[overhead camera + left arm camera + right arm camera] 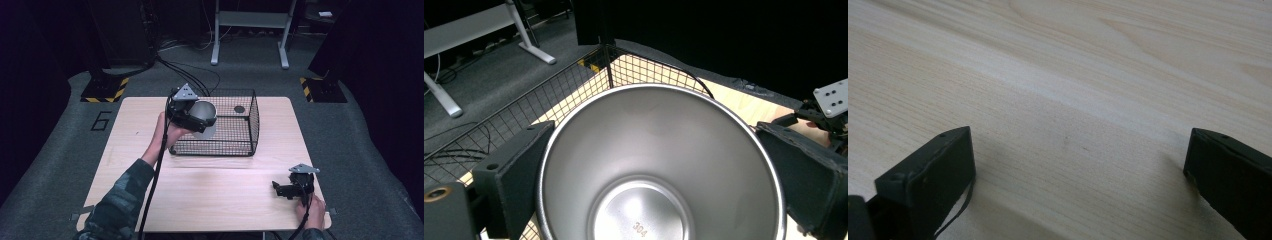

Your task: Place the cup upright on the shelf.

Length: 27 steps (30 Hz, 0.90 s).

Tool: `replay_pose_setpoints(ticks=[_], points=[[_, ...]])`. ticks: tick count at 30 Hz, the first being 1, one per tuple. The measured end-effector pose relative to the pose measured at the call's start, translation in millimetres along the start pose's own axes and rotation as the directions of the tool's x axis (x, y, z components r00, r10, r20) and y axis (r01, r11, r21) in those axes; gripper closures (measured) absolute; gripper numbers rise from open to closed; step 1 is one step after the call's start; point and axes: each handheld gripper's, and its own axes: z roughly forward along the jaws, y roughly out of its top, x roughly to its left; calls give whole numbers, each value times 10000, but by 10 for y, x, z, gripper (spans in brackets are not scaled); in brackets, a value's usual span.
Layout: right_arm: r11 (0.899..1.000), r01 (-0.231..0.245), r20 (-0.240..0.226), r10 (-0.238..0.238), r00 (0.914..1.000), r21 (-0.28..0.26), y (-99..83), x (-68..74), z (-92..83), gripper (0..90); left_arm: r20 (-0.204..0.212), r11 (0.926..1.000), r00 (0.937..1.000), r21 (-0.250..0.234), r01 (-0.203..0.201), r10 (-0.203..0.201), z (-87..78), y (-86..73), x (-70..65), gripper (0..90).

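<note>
While the left hand-held gripper [199, 120] clamps a steel cup [204, 117] between its jaws, it holds that cup above the left end of a black wire basket [240, 131], which stands on the far half of the counter [210, 185]. Seen from above, the cup lies tilted, its open mouth turned up and to the right, over the basket's near left corner and clear of the counter. The left gripper view looks straight into the cup [659, 165]: a jaw presses on each side of its rim, the inside is bare brushed metal, and the number 304 is stamped on the bottom. Behind the rim the basket's mesh [574, 90] runs to the far corner.

The right hand-held gripper [285, 190] sits low at the near right corner of the counter, well apart from the basket, with the person's hand [312, 210] behind it. Its own view shows both jaws spread wide, nothing between them but the pale wood grain [1073, 100] just below.

A small dark disc [239, 109] lies on the basket floor near its far side.
</note>
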Motion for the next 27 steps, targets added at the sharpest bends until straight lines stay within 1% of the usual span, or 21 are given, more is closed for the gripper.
replay_pose_setpoints(ticks=[1,2,3,5,6,9,10,11,15,22,24,27], points=[[10000,-64,3,64,10000,17,0,5,-1,0,12,10000,10000,29,2,-2,10,6,12,64],[10000,-5,2,5,10000,-3,0,1,0,0,-18,10000,10000,21,30,-30,24,10,24,64],[10000,-48,2,48,10000,-13,1,4,1,0,47,10000,10000,71,32,-32,34,18,40,65],[10000,-47,-2,47,10000,14,0,4,-1,0,-16,10000,10000,19,73,-73,53,22,46,65],[10000,-5,1,5,10000,-3,0,0,0,0,-74,10000,10000,53,24,-24,88,37,67,64],[10000,-60,0,60,10000,20,0,4,-1,0,-84,9999,9999,157,65,-64,127,53,95,64],[10000,-57,0,57,10000,19,0,4,-1,0,-91,9997,9999,226,88,-86,156,72,127,64],[10000,-59,1,59,10000,22,0,4,-1,0,-168,9997,9998,210,94,-90,173,81,137,65],[10000,-55,1,55,10000,19,0,4,-1,0,-240,9996,9996,254,153,-147,223,112,190,64],[10000,-54,3,54,10000,18,0,4,-1,0,-283,9986,9992,427,307,-295,322,114,246,64],[10000,-20,-2,20,10000,5,0,1,0,0,-353,9985,9991,482,246,-229,355,112,260,64],[10000,-53,1,53,10000,14,0,3,-1,0,-369,9982,9990,529,285,-265,392,112,280,65]])
